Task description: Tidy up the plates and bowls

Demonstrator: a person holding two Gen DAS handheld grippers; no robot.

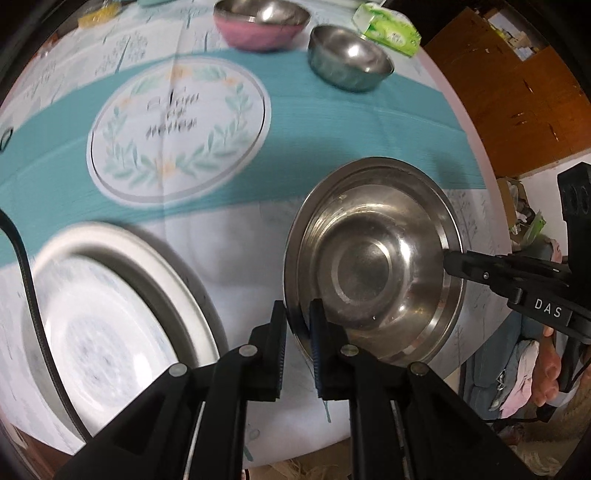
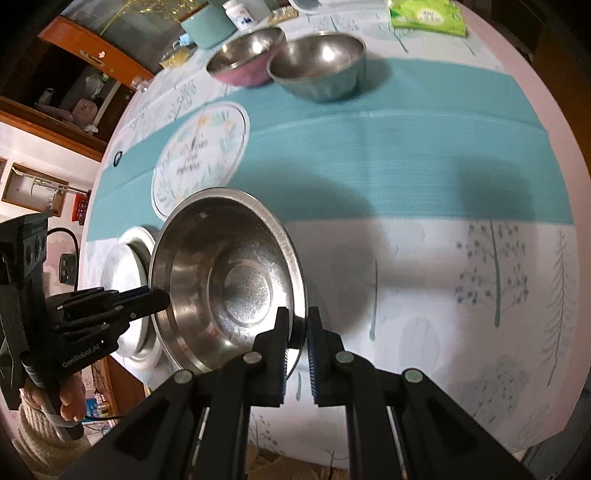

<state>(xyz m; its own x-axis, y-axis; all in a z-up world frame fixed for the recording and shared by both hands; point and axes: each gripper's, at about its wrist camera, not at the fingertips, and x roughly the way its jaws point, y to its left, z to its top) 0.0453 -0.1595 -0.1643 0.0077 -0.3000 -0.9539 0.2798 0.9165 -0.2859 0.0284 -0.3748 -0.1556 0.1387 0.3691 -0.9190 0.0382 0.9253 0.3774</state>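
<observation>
The left gripper (image 1: pixel 298 325) and right gripper (image 2: pixel 297 332) each pinch opposite rims of the wide, shallow stainless-steel plate (image 1: pixel 373 266), carried above the tablecloth (likely toward stacking). Next comes lowering it squarely onto the white ceramic plate (image 1: pixel 110 317). Only the right view shows the teal cup (image 2: pixel 207 26).

Steel dish (image 1: pixel 373 266) sits right of the plate (image 1: pixel 107 306) on the worktop (image 1: pixel 229 236), two bowls (image 1: pixel 349 59) side by side behind them.
</observation>
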